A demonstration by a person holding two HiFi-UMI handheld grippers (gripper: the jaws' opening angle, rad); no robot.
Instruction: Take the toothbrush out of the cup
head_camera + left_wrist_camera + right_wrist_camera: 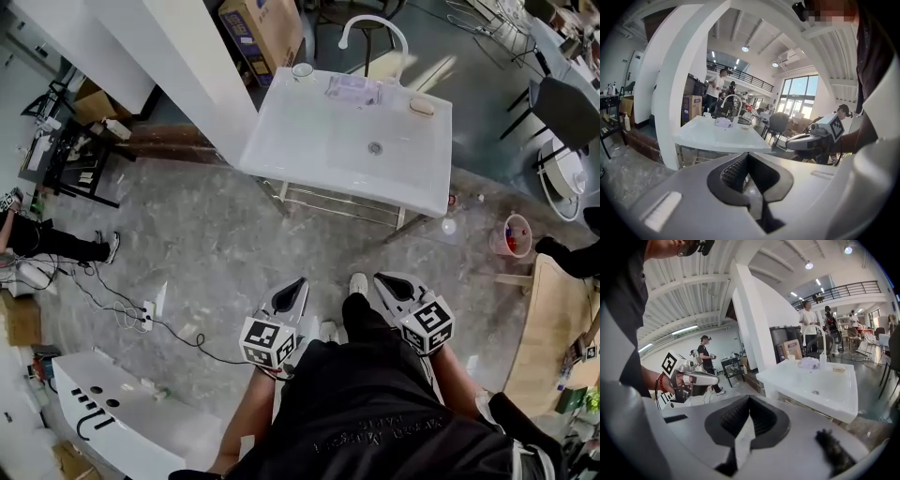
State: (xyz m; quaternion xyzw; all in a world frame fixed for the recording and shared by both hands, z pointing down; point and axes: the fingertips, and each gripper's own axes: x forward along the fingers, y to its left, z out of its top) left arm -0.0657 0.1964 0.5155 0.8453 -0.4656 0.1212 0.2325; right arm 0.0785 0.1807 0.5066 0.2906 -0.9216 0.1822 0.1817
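Toothbrush too small to make out; its cup (302,70) is standing on the desk (309,141), well ahead of our left gripper (296,286) and right gripper (386,281). We are holding both clenched and empty; arriving clenched, we are risking toppling the cup.

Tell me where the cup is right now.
In the head view, the cup stands on the far left corner of the white sink, just left of the curved faucet.
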